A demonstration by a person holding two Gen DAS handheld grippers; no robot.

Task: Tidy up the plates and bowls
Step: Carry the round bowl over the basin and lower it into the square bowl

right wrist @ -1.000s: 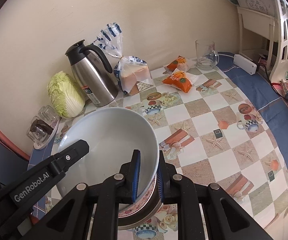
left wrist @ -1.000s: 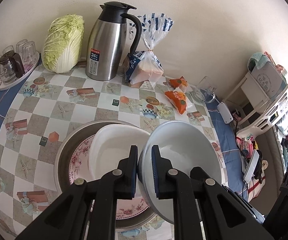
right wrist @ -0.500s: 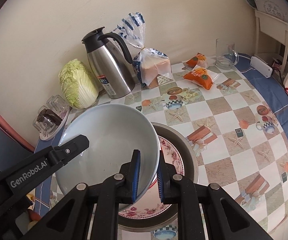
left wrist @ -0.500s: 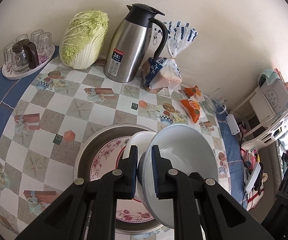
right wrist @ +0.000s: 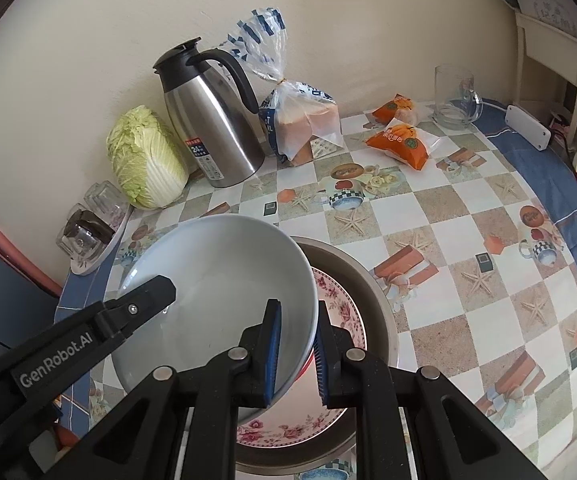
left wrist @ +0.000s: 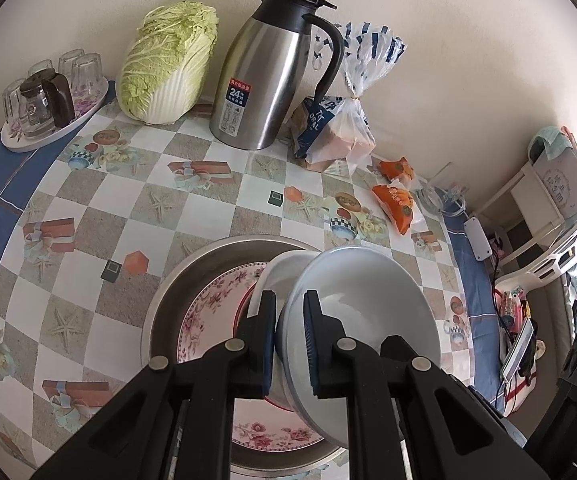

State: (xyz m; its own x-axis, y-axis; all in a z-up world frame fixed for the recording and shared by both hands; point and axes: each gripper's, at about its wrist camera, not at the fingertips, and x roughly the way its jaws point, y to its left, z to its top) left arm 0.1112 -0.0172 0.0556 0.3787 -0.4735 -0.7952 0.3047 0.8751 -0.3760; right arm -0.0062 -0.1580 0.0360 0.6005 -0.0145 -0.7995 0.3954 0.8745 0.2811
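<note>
My left gripper [left wrist: 290,344] is shut on the left rim of a grey-white bowl [left wrist: 364,300]. My right gripper [right wrist: 294,350] is shut on the right rim of the same bowl [right wrist: 216,280]. The bowl is held above a steel basin [left wrist: 204,264] that holds a pink floral plate [left wrist: 216,300] with another white bowl [left wrist: 284,272] on it. The basin [right wrist: 352,268] and floral plate [right wrist: 340,312] also show in the right wrist view, under the held bowl. The left gripper's arm [right wrist: 88,340] shows at lower left there.
Along the wall stand a tray of glasses [left wrist: 44,100], a napa cabbage [left wrist: 168,64], a steel thermos jug [left wrist: 264,76], a bread bag [left wrist: 340,132], orange snack packs [left wrist: 396,196] and a glass mug [right wrist: 454,96]. A white shelf unit [left wrist: 548,200] stands beyond the table's right edge.
Both grippers have lifted the grey-white bowl and moved it back and left, so more of the basin, the plate and the bowl beneath now shows.
</note>
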